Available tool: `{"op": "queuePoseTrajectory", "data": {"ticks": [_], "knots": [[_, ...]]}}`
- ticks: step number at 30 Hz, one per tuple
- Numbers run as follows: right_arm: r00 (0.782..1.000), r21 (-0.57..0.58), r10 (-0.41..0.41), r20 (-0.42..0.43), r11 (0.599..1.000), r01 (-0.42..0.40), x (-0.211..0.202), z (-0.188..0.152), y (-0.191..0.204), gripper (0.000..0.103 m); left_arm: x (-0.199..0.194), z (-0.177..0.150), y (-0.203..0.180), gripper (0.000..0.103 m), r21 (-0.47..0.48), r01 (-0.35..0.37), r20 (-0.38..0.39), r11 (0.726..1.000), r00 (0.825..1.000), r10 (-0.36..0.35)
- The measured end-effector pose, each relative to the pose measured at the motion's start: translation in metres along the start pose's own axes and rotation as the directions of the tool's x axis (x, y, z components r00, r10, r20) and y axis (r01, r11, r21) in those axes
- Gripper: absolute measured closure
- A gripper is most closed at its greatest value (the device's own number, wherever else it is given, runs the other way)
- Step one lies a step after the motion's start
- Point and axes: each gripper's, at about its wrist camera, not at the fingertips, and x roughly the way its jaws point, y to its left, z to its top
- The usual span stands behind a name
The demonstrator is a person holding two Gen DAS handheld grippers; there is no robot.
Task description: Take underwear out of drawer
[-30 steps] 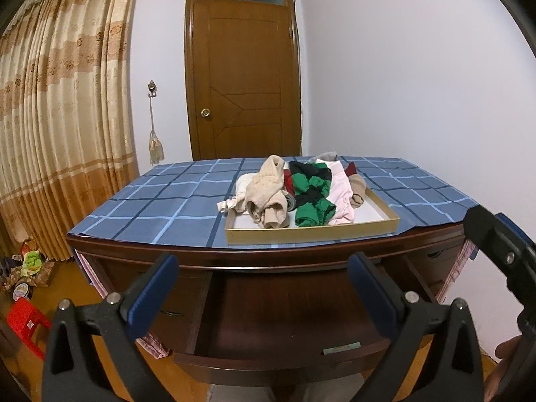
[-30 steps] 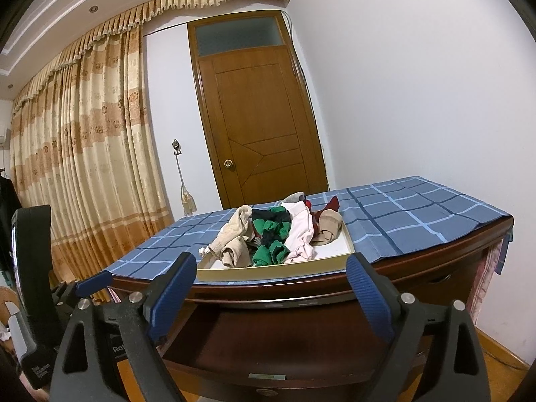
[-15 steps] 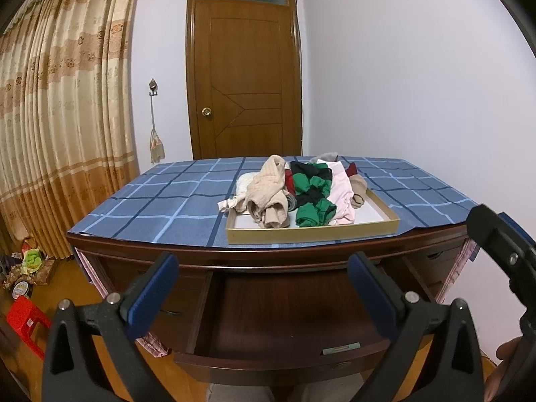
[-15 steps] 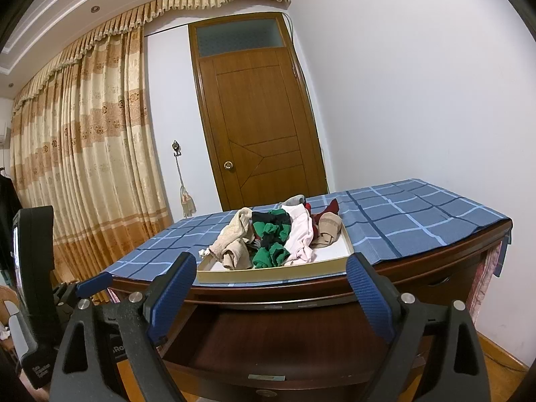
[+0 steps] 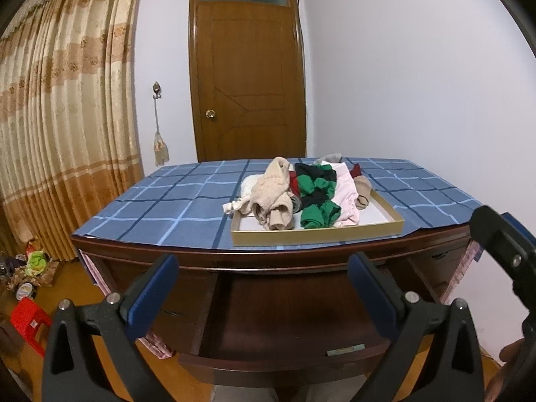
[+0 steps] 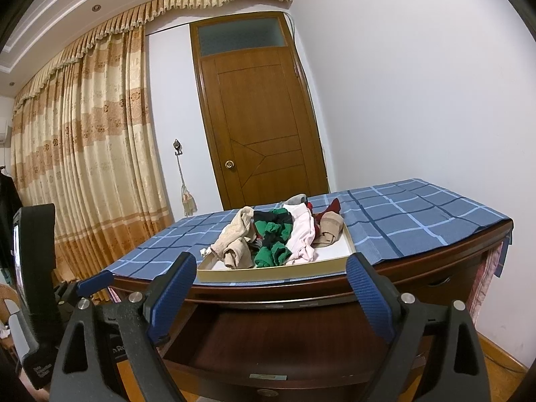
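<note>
The dark wooden drawer stands pulled out under the desk top, and its visible inside shows only bare wood. A heap of underwear, beige, green, black, pink and red, lies in a shallow cardboard tray on the blue checked cloth. My left gripper hangs open in front of the drawer with nothing between its fingers. My right gripper is open too, level with the desk's front edge, and holds nothing.
The blue checked cloth covers the desk. A wooden door and white wall stand behind, a long curtain at the left. A red stool and floor clutter lie at the lower left. The other gripper shows at the right edge.
</note>
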Motion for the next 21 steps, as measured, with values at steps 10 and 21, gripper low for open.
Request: {"op": "queuePoseTrajectory", "data": {"ticks": [10, 21], "knots": [[1.0, 0.002, -0.007, 0.005, 1.0, 0.007, -0.0002, -0.0008, 0.0002, 0.01, 0.0, 0.0014, 0.0016, 0.0, -0.016, 0.003, 0.004, 1.0, 1.0, -0.003], [1.0, 0.007, -0.017, -0.003, 1.0, 0.017, -0.0015, -0.0062, 0.0028, 0.01, -0.0019, 0.0021, -0.0014, 0.0, 0.002, 0.008, 0.036, 1.0, 0.999, -0.008]]}}
